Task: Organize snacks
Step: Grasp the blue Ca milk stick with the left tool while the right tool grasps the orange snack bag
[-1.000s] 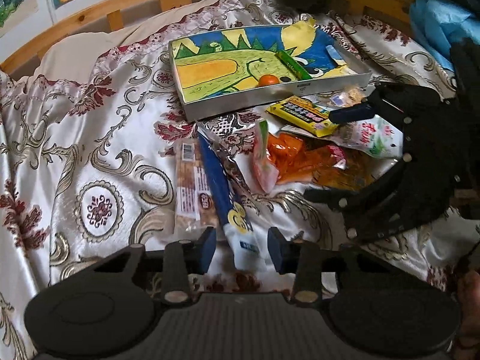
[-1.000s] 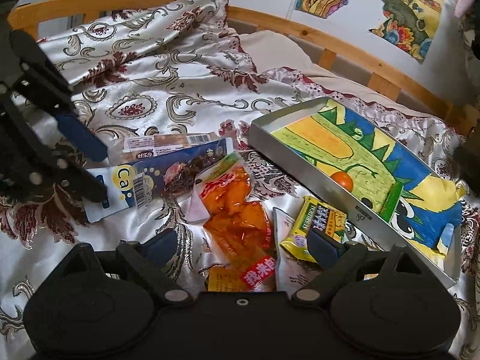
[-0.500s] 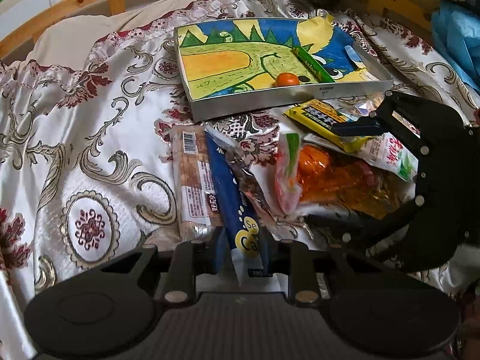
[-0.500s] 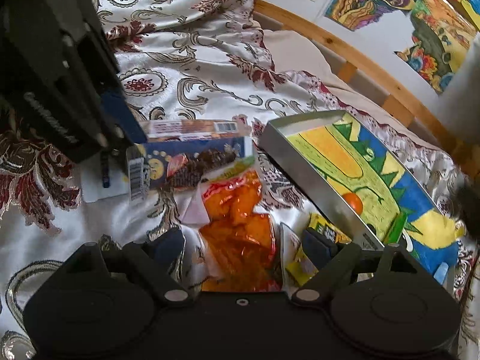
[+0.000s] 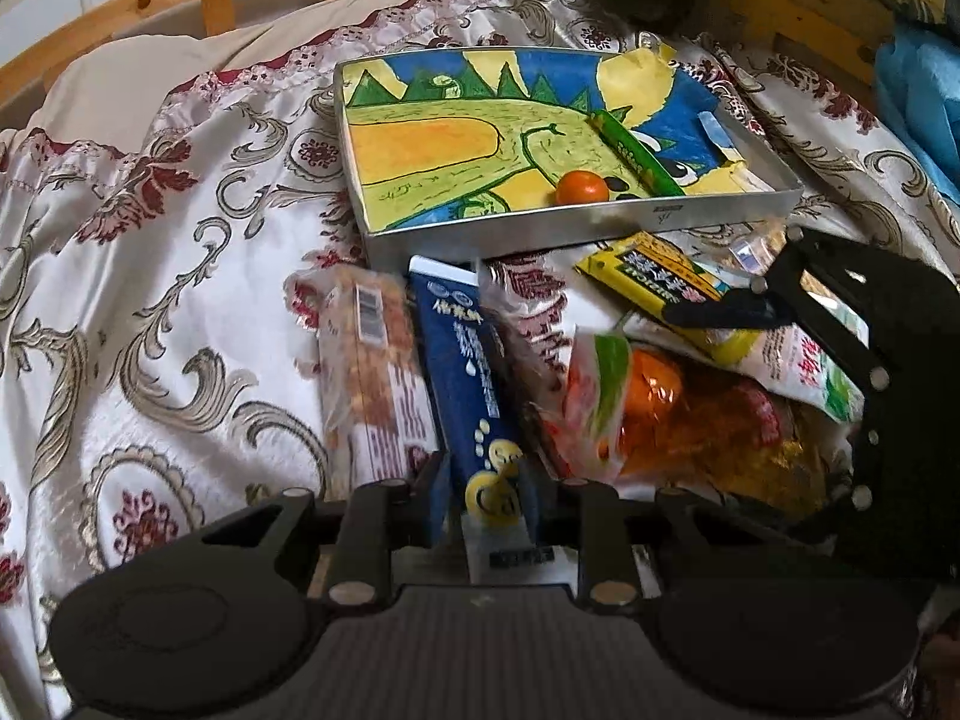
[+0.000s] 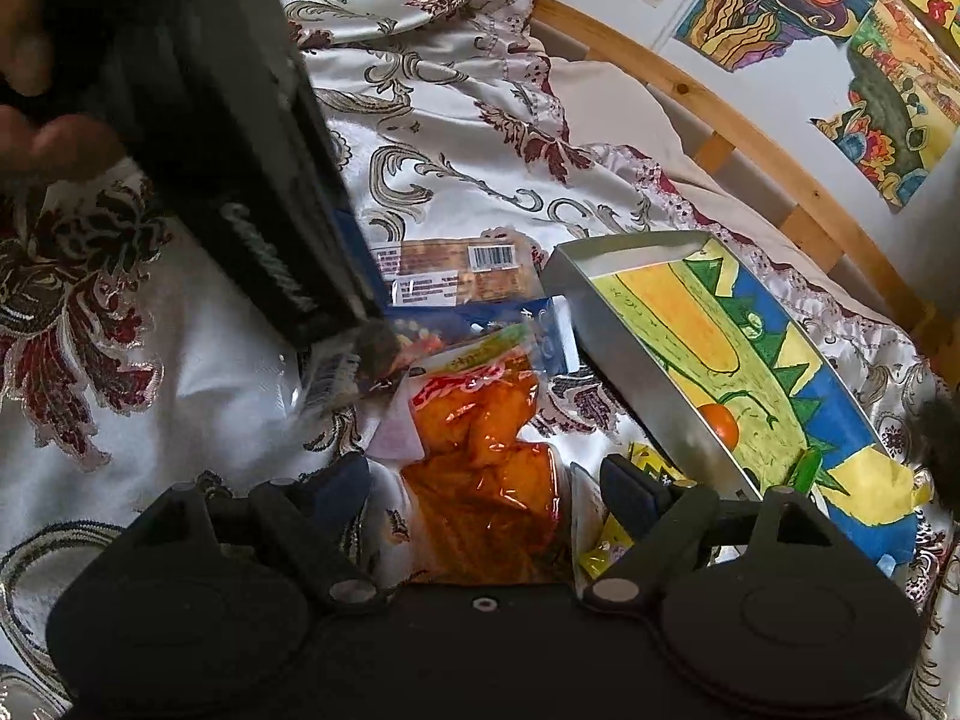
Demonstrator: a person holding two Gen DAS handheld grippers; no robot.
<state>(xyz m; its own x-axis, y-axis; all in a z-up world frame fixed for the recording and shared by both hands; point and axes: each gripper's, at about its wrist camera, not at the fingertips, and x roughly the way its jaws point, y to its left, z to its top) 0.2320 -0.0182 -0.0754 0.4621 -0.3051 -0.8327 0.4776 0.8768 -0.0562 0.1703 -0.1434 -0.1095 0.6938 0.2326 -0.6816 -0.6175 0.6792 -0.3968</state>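
Blue pads of the left gripper (image 5: pixel 486 495) pinch the near end of the dark blue snack packet (image 5: pixel 465 372); its jaws have just been closing on it. The packet lies on the patterned bedspread (image 5: pixel 168 276), its long axis running from 6 o'clock toward 12 o'clock, the far end pointing at the metal tray (image 5: pixel 576 228). Its lower end is hidden behind the gripper body. At 9 o'clock, just beside it, lies a brown packet (image 5: pixel 372 372), blurred. The right gripper (image 6: pixel 486 486) stands spread over the orange snack bag (image 6: pixel 486 474), the pads not pressing it. A yellow packet (image 6: pixel 606 540) is half hidden behind its right finger.
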